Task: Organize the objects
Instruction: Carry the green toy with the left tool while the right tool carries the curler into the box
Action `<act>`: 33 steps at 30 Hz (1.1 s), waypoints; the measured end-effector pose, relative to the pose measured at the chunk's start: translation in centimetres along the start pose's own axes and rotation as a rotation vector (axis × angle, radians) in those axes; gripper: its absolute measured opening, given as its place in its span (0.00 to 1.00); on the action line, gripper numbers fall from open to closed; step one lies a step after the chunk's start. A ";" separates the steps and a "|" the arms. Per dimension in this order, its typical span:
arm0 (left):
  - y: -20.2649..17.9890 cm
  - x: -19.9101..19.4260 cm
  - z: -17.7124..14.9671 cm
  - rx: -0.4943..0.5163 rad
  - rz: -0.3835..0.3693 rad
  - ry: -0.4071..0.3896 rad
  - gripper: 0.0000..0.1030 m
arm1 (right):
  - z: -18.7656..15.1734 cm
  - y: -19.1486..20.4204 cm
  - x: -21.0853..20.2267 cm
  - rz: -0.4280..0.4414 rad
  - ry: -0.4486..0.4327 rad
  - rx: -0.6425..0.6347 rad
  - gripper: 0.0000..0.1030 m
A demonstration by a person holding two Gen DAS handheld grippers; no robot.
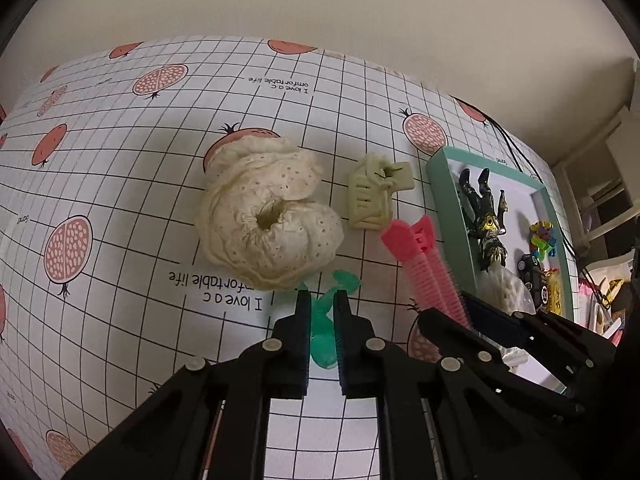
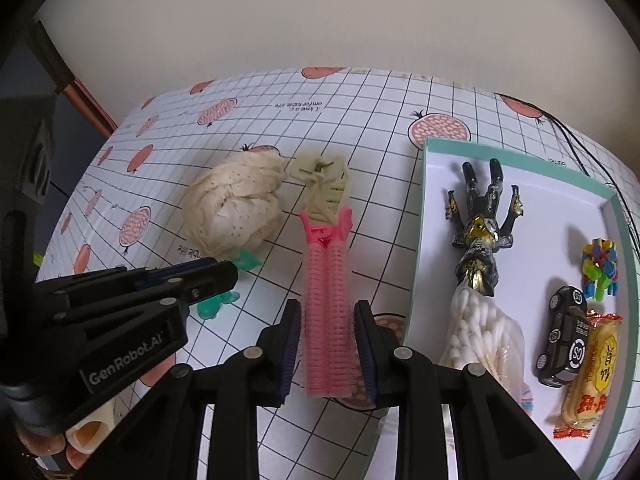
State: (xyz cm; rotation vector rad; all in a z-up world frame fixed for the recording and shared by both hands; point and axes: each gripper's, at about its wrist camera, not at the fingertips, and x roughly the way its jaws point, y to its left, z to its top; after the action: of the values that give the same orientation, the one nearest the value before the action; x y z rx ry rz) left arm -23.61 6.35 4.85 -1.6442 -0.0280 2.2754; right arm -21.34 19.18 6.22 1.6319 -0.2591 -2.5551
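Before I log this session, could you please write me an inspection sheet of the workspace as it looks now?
Surface: table covered with a grid cloth printed with fruit.
Job's things: cream scrunchie, beige hair claw, pink hair roller clip and green clip lie on the cloth; the tray holds a figurine, cotton swabs, toy car, snack packet and a small colourful toy.
Clutter: nothing seen.
Grippers: left gripper straddles the green clip, narrowly open; right gripper open around the roller clip.
Cables: black cable behind the tray.
Surroundings: plain wall.
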 end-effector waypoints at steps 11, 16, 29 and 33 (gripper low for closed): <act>-0.4 -2.6 0.7 0.001 0.002 -0.068 0.10 | 0.4 -0.8 -2.2 0.013 -0.049 0.014 0.28; -1.5 -4.0 0.9 0.009 -0.009 -0.110 0.10 | 0.6 -2.2 -3.8 0.012 -0.079 0.041 0.28; -8.4 -5.1 0.8 0.086 -0.120 -0.156 0.05 | -0.2 -9.6 -7.3 -0.043 -0.135 0.159 0.28; -11.2 -4.9 0.4 0.143 -0.132 -0.158 0.05 | -0.9 -12.0 -8.2 -0.067 -0.139 0.195 0.28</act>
State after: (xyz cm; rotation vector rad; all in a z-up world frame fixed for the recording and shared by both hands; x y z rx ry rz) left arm -19.78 15.66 11.87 -1.3487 -0.0106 2.2458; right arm -16.95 32.32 10.78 1.5476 -0.4875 -2.7758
